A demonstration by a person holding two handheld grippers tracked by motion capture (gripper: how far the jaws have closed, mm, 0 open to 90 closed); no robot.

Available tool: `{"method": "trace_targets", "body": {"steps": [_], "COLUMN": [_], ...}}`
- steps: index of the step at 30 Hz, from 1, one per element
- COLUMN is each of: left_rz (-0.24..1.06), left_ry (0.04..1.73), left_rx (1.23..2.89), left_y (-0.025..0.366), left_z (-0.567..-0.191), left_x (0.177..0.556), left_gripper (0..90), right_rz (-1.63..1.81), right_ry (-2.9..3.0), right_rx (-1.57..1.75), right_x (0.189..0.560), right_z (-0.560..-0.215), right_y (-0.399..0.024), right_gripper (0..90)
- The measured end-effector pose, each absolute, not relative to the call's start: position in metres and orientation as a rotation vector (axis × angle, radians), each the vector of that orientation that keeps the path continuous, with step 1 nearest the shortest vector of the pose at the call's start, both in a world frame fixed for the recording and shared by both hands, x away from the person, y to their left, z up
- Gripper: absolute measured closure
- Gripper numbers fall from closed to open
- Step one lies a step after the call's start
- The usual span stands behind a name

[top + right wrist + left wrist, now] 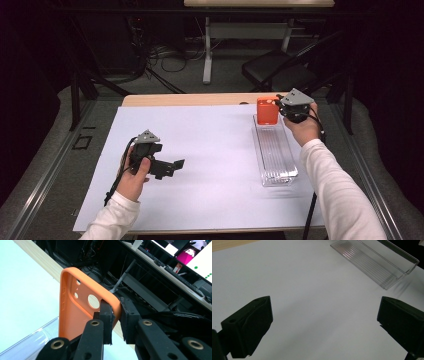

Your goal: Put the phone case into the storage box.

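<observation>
An orange phone case (267, 110) stands upright at the far end of a clear plastic tray (275, 155). My right gripper (281, 106) is shut on the case's edge; in the right gripper view the case (80, 307) has camera cut-outs, its rim is pinched between the black pads (106, 315), and the tray's clear wall (27, 341) lies just below it. My left gripper (172, 165) hovers open over the white sheet at the left, with nothing between its fingers (249, 325). The tray (377, 261) lies ahead of it to the right.
A white sheet (200, 165) covers most of the wooden table (190, 99). Behind the table stand a dark folding chair (280, 70), a white desk leg (207, 50) and loose cables on the floor. Black frame rails run along both sides of the table.
</observation>
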State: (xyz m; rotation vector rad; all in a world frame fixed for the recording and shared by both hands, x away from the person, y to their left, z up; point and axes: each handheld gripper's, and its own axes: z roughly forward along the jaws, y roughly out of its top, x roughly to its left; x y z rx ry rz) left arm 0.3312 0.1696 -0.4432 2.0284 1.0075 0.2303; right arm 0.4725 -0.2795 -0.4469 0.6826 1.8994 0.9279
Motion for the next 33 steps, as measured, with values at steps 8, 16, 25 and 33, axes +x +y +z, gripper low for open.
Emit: {"method": "trace_targets", "body": {"steps": [8,16,25,33], "left_rz": [0.22,0.213,0.212,0.206], "left_ry": [1.01,1.013,1.019,1.019], "left_rx": [2.034,2.032,2.02,2.024], "left_y": [0.169,0.17,0.17,0.171], "left_z": [-0.447,-0.448,-0.449,-0.45], "left_x": [0.332,0.332,0.332,0.332], "left_gripper": [0.3,0.3,0.4,0.3], "right_rz": [0.913,0.903,0.903,0.892], "right_ry": [1.916,1.921,1.933,1.927], "right_rx": [0.683,0.68,0.667,0.651], "right_x": [0.475,0.475,0.476,0.477], "right_z": [-0.457,-0.462,-0.464,-0.466], "right_y": [-0.277,-0.277,-0.274,-0.275], "right_gripper": [81.1,81.0,81.0,80.8]}}
